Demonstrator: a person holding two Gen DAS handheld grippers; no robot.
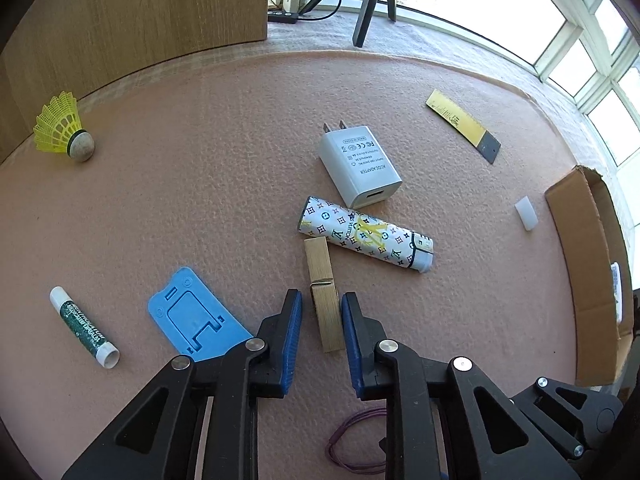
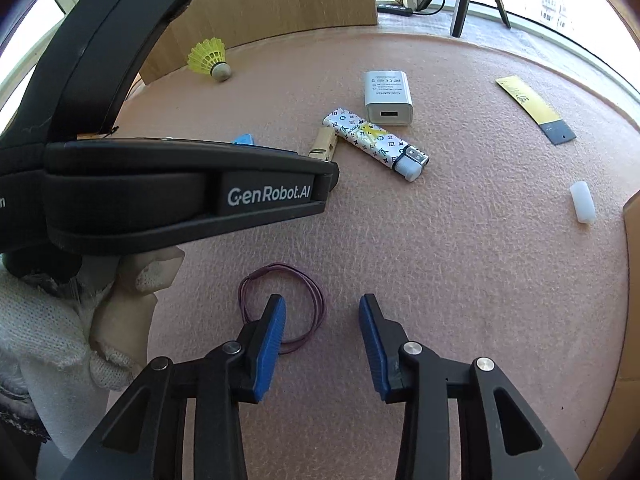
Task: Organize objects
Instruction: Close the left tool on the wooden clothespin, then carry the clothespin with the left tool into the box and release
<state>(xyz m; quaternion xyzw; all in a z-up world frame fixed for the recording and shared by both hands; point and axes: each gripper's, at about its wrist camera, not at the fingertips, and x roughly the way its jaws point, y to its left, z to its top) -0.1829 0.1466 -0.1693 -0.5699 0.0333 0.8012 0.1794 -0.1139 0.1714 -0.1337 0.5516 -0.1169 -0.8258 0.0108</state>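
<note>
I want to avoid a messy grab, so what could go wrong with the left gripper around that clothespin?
The left gripper straddles the wooden clothespin with its jaws open. The clothespin's far end touches the patterned lighter, so lifting or closing may nudge it. The blue phone stand lies close beside the left finger and could get bumped.

A wooden clothespin (image 1: 323, 300) lies flat on the pink table (image 1: 200, 200), its far end touching a white patterned lighter (image 1: 366, 234). Just beyond lies a white USB wall charger (image 1: 359, 166). A blue plastic phone stand (image 1: 196, 316) and a green-labelled glue stick (image 1: 84, 328) lie left of the clothespin. A purple rubber band (image 2: 282, 308) lies nearer.
</note>
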